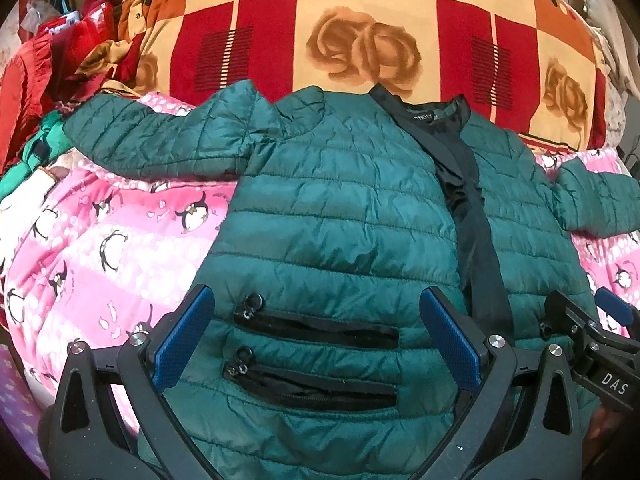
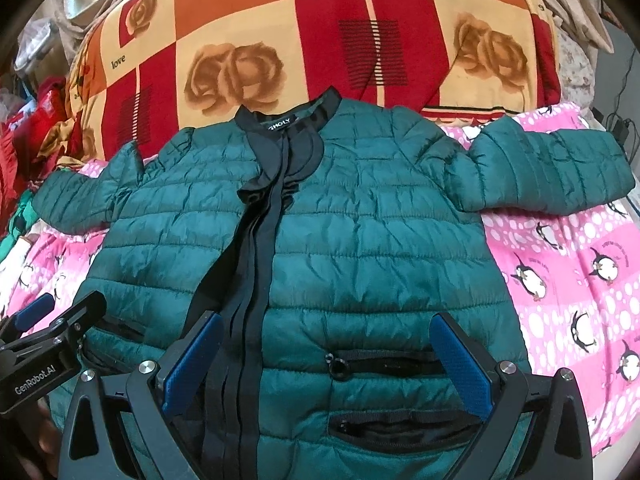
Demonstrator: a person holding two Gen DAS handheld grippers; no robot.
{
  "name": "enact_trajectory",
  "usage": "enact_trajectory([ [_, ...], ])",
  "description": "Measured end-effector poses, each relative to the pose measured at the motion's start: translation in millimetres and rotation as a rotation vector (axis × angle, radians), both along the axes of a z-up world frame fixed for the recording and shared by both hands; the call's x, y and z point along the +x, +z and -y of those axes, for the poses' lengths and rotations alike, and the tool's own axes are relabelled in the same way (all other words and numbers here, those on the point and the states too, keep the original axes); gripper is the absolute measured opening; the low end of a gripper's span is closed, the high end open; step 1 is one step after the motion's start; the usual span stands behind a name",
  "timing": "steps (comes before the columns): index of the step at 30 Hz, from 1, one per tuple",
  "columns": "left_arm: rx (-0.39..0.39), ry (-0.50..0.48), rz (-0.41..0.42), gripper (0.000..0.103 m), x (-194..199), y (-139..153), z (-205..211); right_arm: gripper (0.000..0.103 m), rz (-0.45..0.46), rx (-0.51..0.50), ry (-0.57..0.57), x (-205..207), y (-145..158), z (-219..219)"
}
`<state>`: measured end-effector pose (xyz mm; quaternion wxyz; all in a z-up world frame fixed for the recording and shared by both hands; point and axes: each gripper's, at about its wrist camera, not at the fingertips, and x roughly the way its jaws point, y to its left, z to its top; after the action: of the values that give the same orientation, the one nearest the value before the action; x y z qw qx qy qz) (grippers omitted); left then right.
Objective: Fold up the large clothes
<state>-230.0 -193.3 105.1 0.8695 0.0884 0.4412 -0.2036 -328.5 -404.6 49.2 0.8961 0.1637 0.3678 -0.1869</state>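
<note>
Both the left hand-held gripper [image 1: 316,344] and right hand-held gripper [image 2: 326,364] hover spread apart over the flat jacket [image 1: 340,208] hem; pinch both hem corners evenly before folding.

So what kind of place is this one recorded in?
Most likely a bedroom at home. The green jacket lies spread on a pink penguin-print blanket, a rose-patterned quilt with "love" printed on it is bunched up behind it, and more clothes are heaped at the left.
</note>
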Motion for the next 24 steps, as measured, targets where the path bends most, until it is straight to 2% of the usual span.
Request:
enact_trajectory([
  [13, -0.006, 0.01, 0.016, 0.103, 21.6, 8.9, 6.8, 0.103, -0.003, 0.01, -0.001, 17.7, 5.5, 10.4],
  [24, -0.008, 0.027, -0.014, 0.103, 44.0, 8.4, 9.8, 0.103, 0.001, 0.025, 0.006, 36.4, 13.7, 19.9],
])
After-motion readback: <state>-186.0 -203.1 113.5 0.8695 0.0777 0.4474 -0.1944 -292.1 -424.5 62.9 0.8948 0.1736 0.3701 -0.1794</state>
